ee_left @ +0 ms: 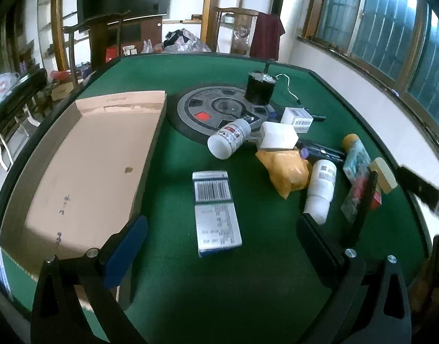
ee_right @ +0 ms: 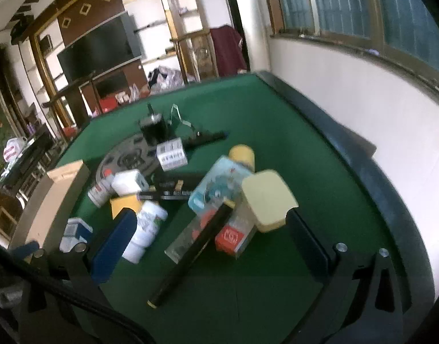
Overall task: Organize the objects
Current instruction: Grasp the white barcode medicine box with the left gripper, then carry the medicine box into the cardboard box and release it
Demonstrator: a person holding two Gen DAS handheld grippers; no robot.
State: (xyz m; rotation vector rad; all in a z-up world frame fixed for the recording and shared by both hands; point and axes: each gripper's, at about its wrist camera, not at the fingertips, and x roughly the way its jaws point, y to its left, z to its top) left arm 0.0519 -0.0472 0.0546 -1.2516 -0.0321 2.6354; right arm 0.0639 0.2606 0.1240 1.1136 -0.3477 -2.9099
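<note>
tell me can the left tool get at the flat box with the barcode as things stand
Probably yes. The left tool is open, and the flat barcode box lies alone on the green table between its fingers, with nothing on top or across the way.

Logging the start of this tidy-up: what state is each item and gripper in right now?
Shallow brown cardboard tray: empty, open-topped.
White pill bottle with red label: lying on its side, capped.
White bottle with grey label: lying down.
Blue-and-white barcode box: lying flat, closed.
Long black stick: propped across the packages.
Left gripper: open, empty.
Right gripper: open, nothing gripped.
</note>
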